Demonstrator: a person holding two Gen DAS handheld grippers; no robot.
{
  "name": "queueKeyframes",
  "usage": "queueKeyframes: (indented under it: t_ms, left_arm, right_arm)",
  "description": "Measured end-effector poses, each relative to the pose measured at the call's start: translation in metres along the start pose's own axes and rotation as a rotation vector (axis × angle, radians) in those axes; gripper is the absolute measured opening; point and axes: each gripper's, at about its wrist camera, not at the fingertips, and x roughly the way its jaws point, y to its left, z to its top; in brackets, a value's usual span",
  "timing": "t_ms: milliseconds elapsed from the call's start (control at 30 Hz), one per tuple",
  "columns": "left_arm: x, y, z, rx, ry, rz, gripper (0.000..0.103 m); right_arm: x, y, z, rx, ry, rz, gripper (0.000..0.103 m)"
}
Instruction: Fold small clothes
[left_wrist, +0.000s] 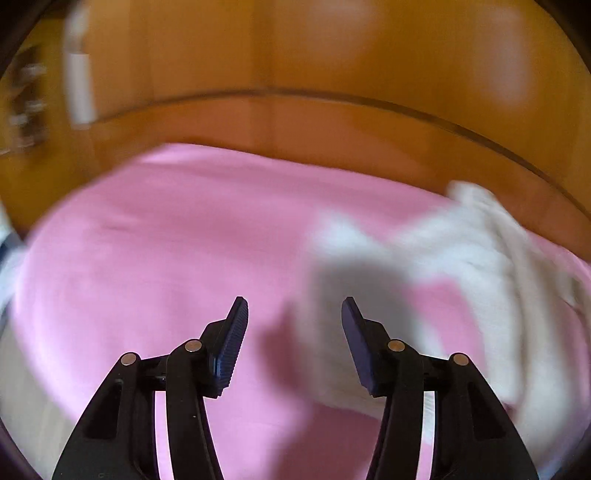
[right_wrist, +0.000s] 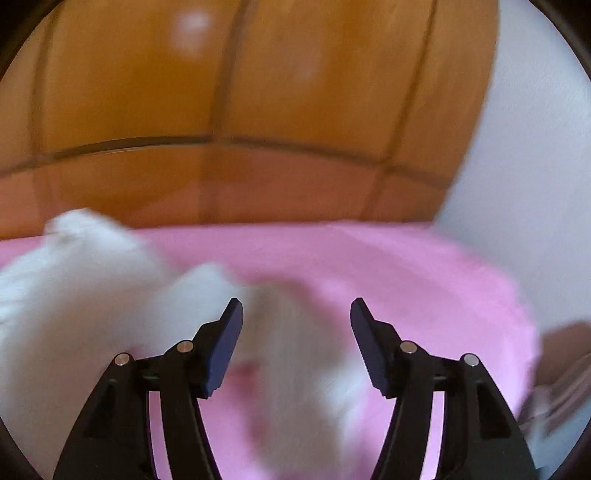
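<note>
On a pink sheet (left_wrist: 155, 236) lies a white garment (left_wrist: 454, 251), and both views are blurred, so its kind and its shape are hard to tell. From the left wrist view, the garment is on the right side of the sheet, spread from the far right edge toward the near middle, and a grey shadow falls on its near part. The left gripper (left_wrist: 294, 306) is released: its two dark fingers stand wide apart with nothing between them, above the pink sheet and just left of the white cloth. I cannot tell if it touches the cloth.

From the right wrist view, the same garment (right_wrist: 85, 280) fills the left side, and one part of it runs between and under the fingers toward the near edge. The right gripper (right_wrist: 296, 308) is also released, its jaws spread wide over that part of the cloth, and it grasps nothing that I can see.

Behind the sheet, on the far side, stands a brown wooden panel (right_wrist: 229, 96) with dark seams. At the far right is a pale wall (right_wrist: 535, 155).
</note>
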Motion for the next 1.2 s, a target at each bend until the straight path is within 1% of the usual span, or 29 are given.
queueKeyframes:
  t_ms: [33,67,100,133,167,200,233,267,300,333,367,433,467,533,667,733,800,867,900,967,1000,1033,1100,1133,1200]
  left_arm:
    - [-0.003,0.008,0.003,-0.036,-0.004,-0.029,0.052]
    - [-0.009,0.016,0.005,-0.082,0.000,-0.114,0.052]
    - [-0.012,0.016,0.005,-0.096,0.006,-0.173,0.052]
    - [-0.015,0.012,0.003,-0.097,0.017,-0.245,0.052]
    - [-0.016,0.002,-0.001,-0.082,0.041,-0.348,0.054]
    - [-0.016,-0.006,-0.004,-0.071,0.057,-0.414,0.059]
    - [-0.015,-0.015,-0.007,-0.065,0.069,-0.465,0.062]
    - [-0.013,-0.030,-0.012,-0.056,0.093,-0.527,0.066]
    - [-0.010,-0.040,-0.015,-0.049,0.121,-0.575,0.069]
    - [-0.004,-0.053,-0.018,-0.044,0.157,-0.630,0.069]
    - [0.002,-0.066,-0.022,-0.043,0.192,-0.666,0.069]
    - [0.019,-0.092,-0.031,-0.032,0.254,-0.711,0.069]
    - [0.029,-0.102,-0.035,-0.035,0.275,-0.714,0.069]
    - [0.041,-0.113,-0.041,-0.060,0.319,-0.734,0.069]
    - [0.060,-0.118,-0.048,-0.108,0.355,-0.759,0.068]
    - [0.063,-0.116,-0.049,-0.132,0.385,-0.812,0.057]
    - [0.064,-0.117,-0.051,-0.147,0.403,-0.853,0.043]
    - [0.066,-0.123,-0.056,-0.159,0.424,-0.918,0.040]
    - [0.068,-0.129,-0.058,-0.164,0.434,-0.930,0.040]
    - [0.071,-0.142,-0.061,-0.161,0.453,-0.946,0.039]
    - [0.069,-0.144,-0.059,-0.157,0.452,-0.939,0.026]
    - [0.069,-0.142,-0.057,-0.154,0.449,-0.936,0.023]
    - [0.059,-0.130,-0.046,-0.170,0.408,-0.951,0.005]
    - [0.052,-0.121,-0.037,-0.179,0.387,-0.953,0.004]
    - [0.034,-0.104,-0.022,-0.189,0.342,-0.993,0.003]
  right_arm:
    - [-0.010,0.009,-0.015,0.025,0.039,0.139,0.059]
    - [-0.017,0.017,-0.027,0.042,0.077,0.249,0.059]
    - [-0.025,0.028,-0.040,0.060,0.116,0.341,0.058]
    - [-0.030,0.037,-0.056,0.093,0.173,0.459,0.055]
    - [-0.034,0.044,-0.065,0.113,0.207,0.529,0.055]
    - [-0.039,0.055,-0.081,0.141,0.261,0.633,0.054]
    - [-0.044,0.065,-0.095,0.169,0.311,0.714,0.054]
    - [-0.045,0.069,-0.104,0.188,0.348,0.756,0.054]
    - [-0.048,0.077,-0.117,0.217,0.395,0.797,0.054]
    - [-0.046,0.078,-0.123,0.236,0.410,0.815,0.051]
    - [-0.047,0.080,-0.127,0.251,0.419,0.821,0.049]
    - [-0.050,0.082,-0.132,0.316,0.437,0.862,0.040]
    - [-0.053,0.081,-0.130,0.340,0.423,0.870,0.039]
    - [-0.059,0.077,-0.125,0.333,0.388,0.873,0.038]
    - [-0.060,0.080,-0.124,0.323,0.377,0.892,0.036]
    - [-0.053,0.093,-0.121,0.327,0.387,0.902,0.032]
    - [-0.053,0.095,-0.119,0.336,0.380,0.930,0.032]
    - [-0.051,0.102,-0.115,0.338,0.376,0.975,0.032]
    - [-0.053,0.104,-0.116,0.324,0.376,0.981,0.032]
    - [-0.051,0.112,-0.117,0.291,0.390,0.956,0.025]
    - [-0.052,0.114,-0.116,0.262,0.388,0.930,0.016]
    - [-0.055,0.112,-0.112,0.243,0.372,0.913,0.013]
    - [-0.069,0.097,-0.101,0.243,0.331,0.916,0.011]
    - [-0.075,0.090,-0.095,0.244,0.305,0.918,0.010]
    - [-0.088,0.074,-0.084,0.245,0.251,0.917,0.009]
